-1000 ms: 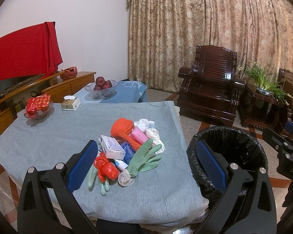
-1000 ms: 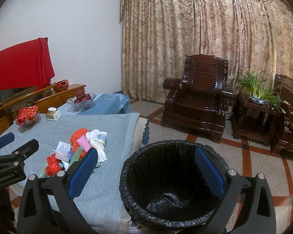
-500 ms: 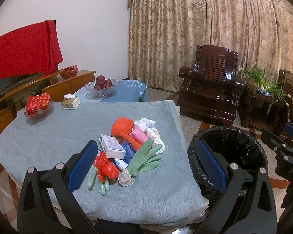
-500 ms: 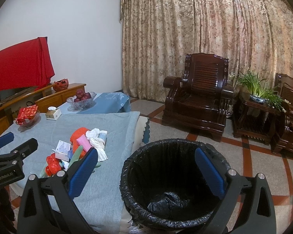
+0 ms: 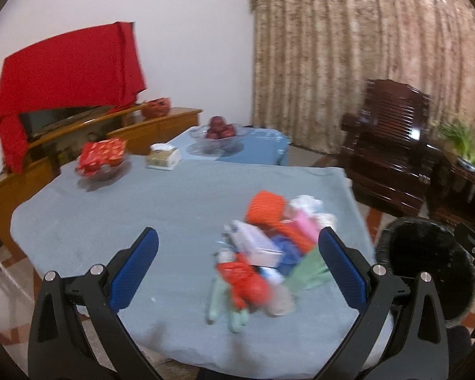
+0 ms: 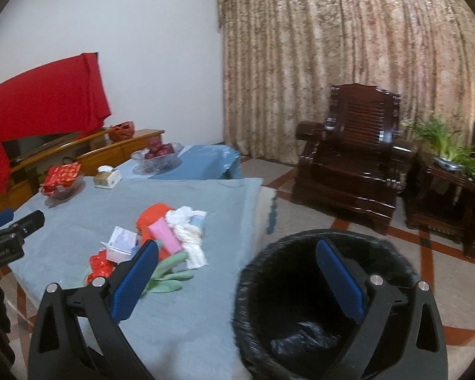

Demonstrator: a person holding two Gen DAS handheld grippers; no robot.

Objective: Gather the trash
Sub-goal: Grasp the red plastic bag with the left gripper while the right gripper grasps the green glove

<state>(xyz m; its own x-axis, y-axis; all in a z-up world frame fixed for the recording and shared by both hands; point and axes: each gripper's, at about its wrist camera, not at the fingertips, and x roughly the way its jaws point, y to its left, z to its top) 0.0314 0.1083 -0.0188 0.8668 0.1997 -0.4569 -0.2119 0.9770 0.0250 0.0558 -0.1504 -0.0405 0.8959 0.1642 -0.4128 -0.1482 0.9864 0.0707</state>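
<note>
A pile of trash [image 5: 269, 247] lies on the grey-blue tablecloth [image 5: 161, 209]: an orange knit piece, a white box, a pink tube, green rubber gloves, a red wrapper, white tissue. It also shows in the right wrist view [image 6: 161, 240]. My left gripper [image 5: 237, 266] is open and empty, held above the table's near side, with the pile between its fingers in view. My right gripper [image 6: 237, 275] is open and empty above the near rim of the black-lined bin [image 6: 300, 300], which stands on the floor right of the table.
A candy bowl [image 5: 101, 161], a tissue box [image 5: 163, 156] and a fruit bowl [image 5: 218, 133] stand at the table's far side. A dark wooden armchair [image 6: 348, 164] and a plant stand [image 6: 446, 171] are beyond the bin. A wooden cabinet [image 5: 79, 145] is left.
Both views have swung to the left: the pile and the bin sit further right in each frame. The current frames are blurred by the motion. Both grippers stay open.
</note>
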